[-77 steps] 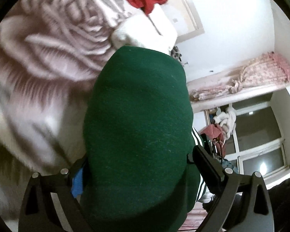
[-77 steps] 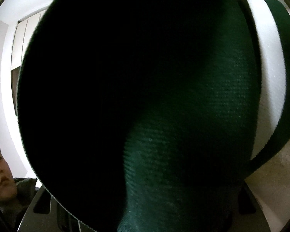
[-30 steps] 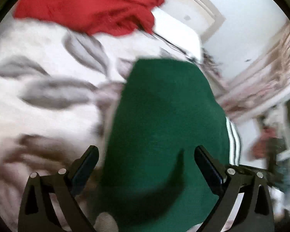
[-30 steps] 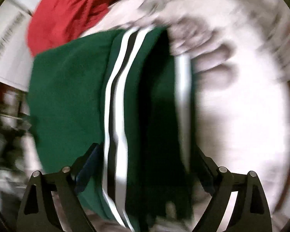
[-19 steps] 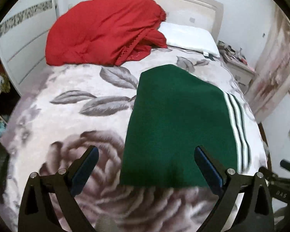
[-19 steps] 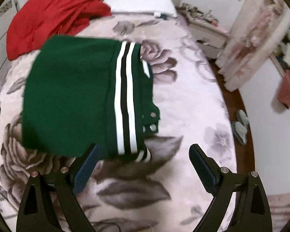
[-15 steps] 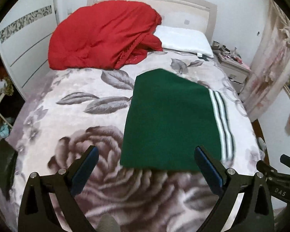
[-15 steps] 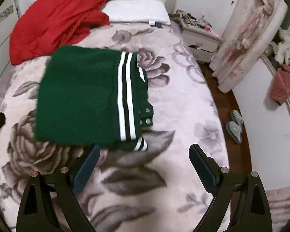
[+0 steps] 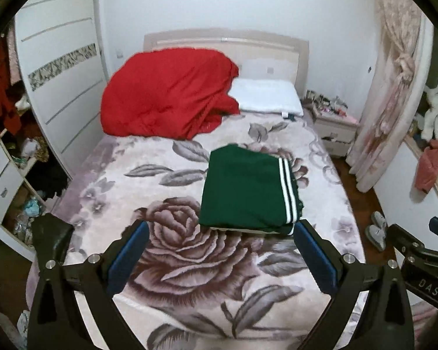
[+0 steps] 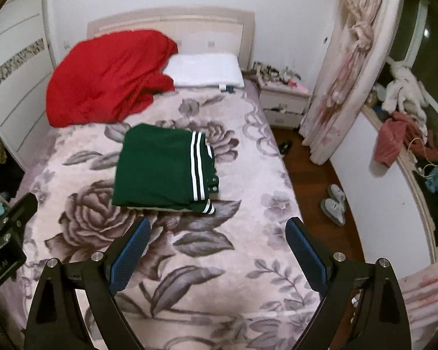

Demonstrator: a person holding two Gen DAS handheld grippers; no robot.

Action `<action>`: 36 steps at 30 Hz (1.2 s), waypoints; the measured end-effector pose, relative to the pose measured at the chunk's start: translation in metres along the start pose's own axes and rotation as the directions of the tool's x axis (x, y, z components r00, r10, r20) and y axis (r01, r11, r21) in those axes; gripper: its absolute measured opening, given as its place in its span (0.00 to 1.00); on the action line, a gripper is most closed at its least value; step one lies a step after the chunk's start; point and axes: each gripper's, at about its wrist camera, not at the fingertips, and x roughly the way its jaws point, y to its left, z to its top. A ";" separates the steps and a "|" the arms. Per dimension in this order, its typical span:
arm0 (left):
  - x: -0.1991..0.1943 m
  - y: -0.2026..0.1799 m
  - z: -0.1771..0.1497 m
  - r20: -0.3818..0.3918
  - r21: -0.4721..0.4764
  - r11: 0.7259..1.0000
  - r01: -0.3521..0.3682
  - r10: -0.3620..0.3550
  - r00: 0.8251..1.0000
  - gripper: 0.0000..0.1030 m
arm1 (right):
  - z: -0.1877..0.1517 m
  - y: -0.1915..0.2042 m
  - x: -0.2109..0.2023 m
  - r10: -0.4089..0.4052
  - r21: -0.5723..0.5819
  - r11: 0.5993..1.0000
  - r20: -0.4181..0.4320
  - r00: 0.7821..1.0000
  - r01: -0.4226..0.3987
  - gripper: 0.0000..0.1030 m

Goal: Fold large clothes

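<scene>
A dark green garment (image 9: 245,189) with white and black stripes along its right edge lies folded into a neat rectangle on the bed (image 9: 166,262), a little right of the middle of the mattress, flat on the rose-patterned blanket (image 10: 172,262); in the right wrist view a few metal snaps show at the folded layers just past the stripes. The left gripper (image 9: 219,255) hangs above the foot of the bed with its jaws spread wide and nothing between them, the blue pads (image 9: 125,258) well apart from the cloth. The right gripper (image 10: 217,250) is likewise held off the bed, jaws wide and empty, the garment lying beyond its fingertips. Toward the headboard (image 9: 227,43) a bunched red quilt (image 9: 166,93) sits on the left side, touching a white pillow (image 9: 268,99) on the right. A nightstand (image 9: 335,128) cluttered with small items stands beside the bed's right edge, next to a tied-back floral curtain (image 9: 394,87). A pair of grey slippers (image 10: 334,201) lies on the wooden floor (image 10: 312,175).
</scene>
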 end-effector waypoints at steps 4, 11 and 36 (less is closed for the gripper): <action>-0.057 -0.002 -0.004 0.026 -0.008 1.000 -0.002 0.002 1.000 0.98 | -0.008 -0.008 -0.067 0.012 -0.014 1.000 0.044 0.999 -0.011 0.92; -0.127 -0.004 -0.011 0.072 -0.009 1.000 -0.006 0.007 0.997 0.98 | -0.024 -0.019 -0.163 0.035 -0.016 0.999 0.117 0.992 -0.033 0.92; -0.207 -0.002 -0.032 0.194 -0.015 0.999 -0.040 0.042 0.980 0.98 | -0.053 -0.048 -0.264 0.083 -0.012 0.997 0.189 0.978 -0.082 0.96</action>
